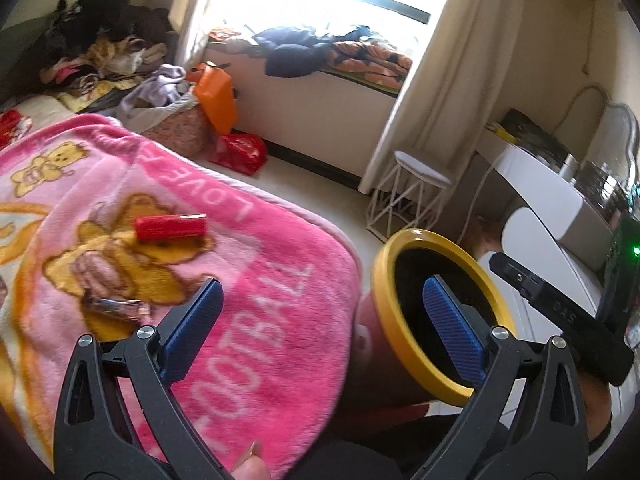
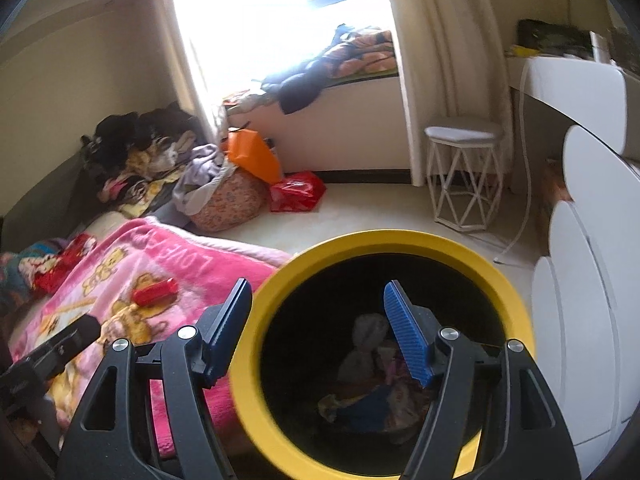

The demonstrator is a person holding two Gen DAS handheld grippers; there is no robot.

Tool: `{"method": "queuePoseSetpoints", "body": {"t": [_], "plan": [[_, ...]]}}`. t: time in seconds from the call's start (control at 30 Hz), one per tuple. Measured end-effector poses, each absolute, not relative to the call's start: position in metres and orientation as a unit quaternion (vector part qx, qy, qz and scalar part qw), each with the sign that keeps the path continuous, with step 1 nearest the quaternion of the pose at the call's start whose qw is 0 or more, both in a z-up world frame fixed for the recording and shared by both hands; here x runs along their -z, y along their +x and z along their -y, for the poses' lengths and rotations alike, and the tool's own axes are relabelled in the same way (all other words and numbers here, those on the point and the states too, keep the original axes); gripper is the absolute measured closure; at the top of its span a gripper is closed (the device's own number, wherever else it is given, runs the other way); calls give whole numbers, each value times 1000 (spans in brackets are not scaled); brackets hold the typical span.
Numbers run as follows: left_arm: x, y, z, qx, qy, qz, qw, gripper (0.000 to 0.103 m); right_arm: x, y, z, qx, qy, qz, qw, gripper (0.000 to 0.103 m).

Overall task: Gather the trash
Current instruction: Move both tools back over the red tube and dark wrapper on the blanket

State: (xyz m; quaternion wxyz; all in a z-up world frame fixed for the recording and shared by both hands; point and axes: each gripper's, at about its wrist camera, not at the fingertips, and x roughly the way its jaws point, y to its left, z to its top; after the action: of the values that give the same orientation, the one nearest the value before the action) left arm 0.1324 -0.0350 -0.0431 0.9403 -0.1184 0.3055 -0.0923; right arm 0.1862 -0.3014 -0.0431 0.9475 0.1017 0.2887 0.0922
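Trash bin (image 2: 256,392) — crumpled wrappers (image 2: 372,392) inside; left tool (image 1: 324,320) spread | right tool (image 2: 320,328) spread, empty

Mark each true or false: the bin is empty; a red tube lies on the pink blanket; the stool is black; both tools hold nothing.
1. The bin is empty. False: crumpled trash lies inside.
2. A red tube lies on the pink blanket. True.
3. The stool is black. False: it is white.
4. Left tool and right tool hold nothing. True.
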Motion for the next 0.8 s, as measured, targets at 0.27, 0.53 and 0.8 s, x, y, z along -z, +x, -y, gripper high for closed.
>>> {"method": "queuePoseSetpoints", "body": {"t": [0.27,0.53,0.8], "plan": [[48,127,-12,49,-144,-307,940,11,37,188,255,-139,62,-289,945,37],[51,121,-58,1,-169,-303,938,11,36,188,208,-182,22,-291,939,34],[57,114,-93,-35,-188,-304,933,11,40,188,164,-219,-15,-293,931,33]]}}
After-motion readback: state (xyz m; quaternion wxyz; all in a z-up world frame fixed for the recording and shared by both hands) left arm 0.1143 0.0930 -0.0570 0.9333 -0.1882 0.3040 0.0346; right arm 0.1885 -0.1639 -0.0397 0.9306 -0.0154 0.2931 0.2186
